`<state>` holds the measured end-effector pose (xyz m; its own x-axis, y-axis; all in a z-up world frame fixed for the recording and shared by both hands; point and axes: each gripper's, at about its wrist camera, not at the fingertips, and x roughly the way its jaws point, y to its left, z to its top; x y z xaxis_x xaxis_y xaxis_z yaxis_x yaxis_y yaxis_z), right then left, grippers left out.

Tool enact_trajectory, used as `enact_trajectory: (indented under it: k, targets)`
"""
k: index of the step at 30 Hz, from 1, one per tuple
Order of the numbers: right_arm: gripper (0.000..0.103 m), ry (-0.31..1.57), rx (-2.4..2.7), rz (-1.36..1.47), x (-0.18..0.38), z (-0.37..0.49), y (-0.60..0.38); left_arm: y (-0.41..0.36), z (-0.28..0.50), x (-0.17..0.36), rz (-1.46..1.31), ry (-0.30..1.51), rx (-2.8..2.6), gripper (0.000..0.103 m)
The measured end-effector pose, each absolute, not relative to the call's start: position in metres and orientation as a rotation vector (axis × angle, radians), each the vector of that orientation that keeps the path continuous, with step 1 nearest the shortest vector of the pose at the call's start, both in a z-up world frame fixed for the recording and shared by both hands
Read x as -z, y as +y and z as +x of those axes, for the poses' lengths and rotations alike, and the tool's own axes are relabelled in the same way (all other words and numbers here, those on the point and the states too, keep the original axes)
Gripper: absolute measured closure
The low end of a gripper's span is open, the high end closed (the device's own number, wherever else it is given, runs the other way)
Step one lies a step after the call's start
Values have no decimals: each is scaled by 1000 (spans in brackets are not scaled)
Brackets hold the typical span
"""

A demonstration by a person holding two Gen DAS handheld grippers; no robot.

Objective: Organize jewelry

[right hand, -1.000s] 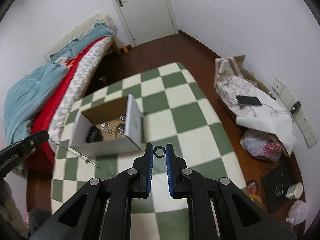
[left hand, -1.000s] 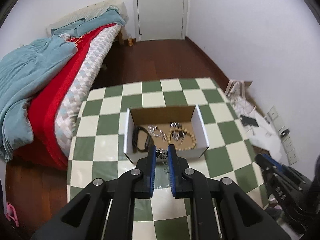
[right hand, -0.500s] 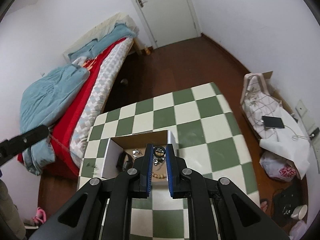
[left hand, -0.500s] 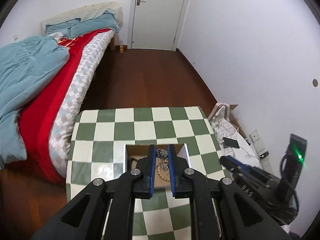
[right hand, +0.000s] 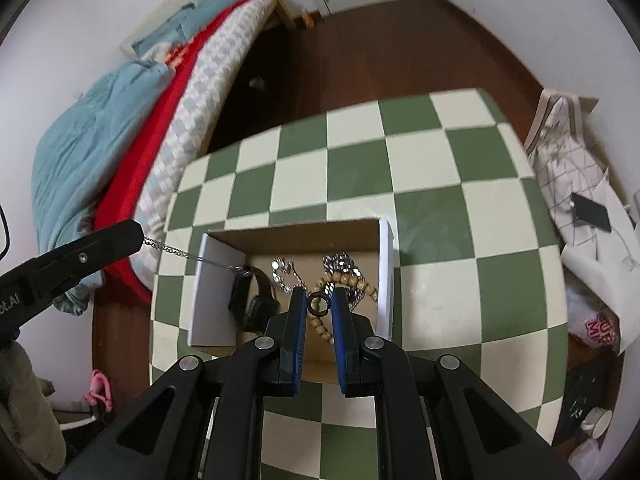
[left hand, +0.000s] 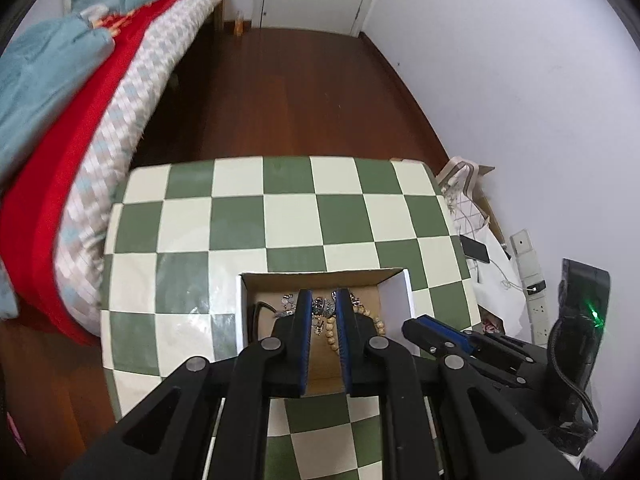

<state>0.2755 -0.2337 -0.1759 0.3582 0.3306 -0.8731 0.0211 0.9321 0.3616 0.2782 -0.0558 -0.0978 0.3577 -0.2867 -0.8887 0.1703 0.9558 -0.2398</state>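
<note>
An open cardboard box [left hand: 320, 275] stands on the green-and-cream checked table [left hand: 240, 216]. My left gripper [left hand: 322, 301] hangs over it, shut on a silver chain [left hand: 322, 307]. In the right wrist view the chain [right hand: 180, 252] runs from the left gripper [right hand: 134, 237] down over the box's white wall [right hand: 214, 296]. My right gripper [right hand: 319, 298] is shut on a small dark ring [right hand: 319, 305] above the box's near side. Inside lie a black band [right hand: 256, 300], silver pieces [right hand: 285, 272] and a wooden bead bracelet [right hand: 352, 280]. The right gripper [left hand: 440, 332] sits just right of the box.
A bed with a red cover [left hand: 60, 152] and blue blanket [right hand: 92, 132] runs close along the table's left side. On the floor to the right lie a bag [right hand: 560, 136], white paper with a phone [right hand: 590, 212] and a power strip [left hand: 528, 264]. Dark wooden floor [left hand: 288, 92] lies beyond.
Both grippers have come down over the box after being raised high half a second ago. The left keeps the chain and the right keeps the ring.
</note>
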Motion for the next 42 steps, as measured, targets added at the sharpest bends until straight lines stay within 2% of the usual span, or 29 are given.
enact_trajectory:
  k: [8,9,10,11,12,13,14,15,17,18,19,20,21,26,34,42]
  targets:
    - [89,1267,-202,344,190,293,-236,-50,297,102,-133,1196,267,91]
    - [84,1270,-199,344,189,294,-236,-50,297,102,-122,1193,250,91]
    - [71,1272,-193,348,189,294,-238,-48,299,102,-115,1191,237,90]
    - [64,1274,-189,349,188,295,-238,-47,299,103,-104,1188,221,86]
    - [54,1273,-184,351,187,296,-239,-46,299,103,-88,1182,199,75]
    - [51,1271,-183,350,186,296,-240,-45,299,105,-77,1179,184,66]
    - [51,1269,-175,342,184,296,-240,-43,299,106,-62,1174,164,44]
    - [52,1267,-166,329,182,295,-240,-41,297,106,-51,1161,144,31]
    - [51,1260,-147,300,179,293,-239,-36,293,109,-20,1137,104,25]
    - [44,1261,-131,273,177,291,-238,-34,291,112,7,1133,80,21]
    - [31,1261,-115,248,176,289,-237,-33,288,115,40,1131,52,16]
    - [25,1260,-95,216,175,287,-235,-31,286,119,61,1130,31,3]
    - [16,1260,-69,175,175,285,-233,-28,281,123,85,1124,7,0]
    - [0,1265,25,70,181,269,-229,-21,256,140,131,1113,-37,0]
    - [0,1228,74,6,174,239,-218,-18,225,141,137,1090,-54,0]
    - [0,1155,88,12,143,202,-214,-18,185,115,112,1031,-32,0]
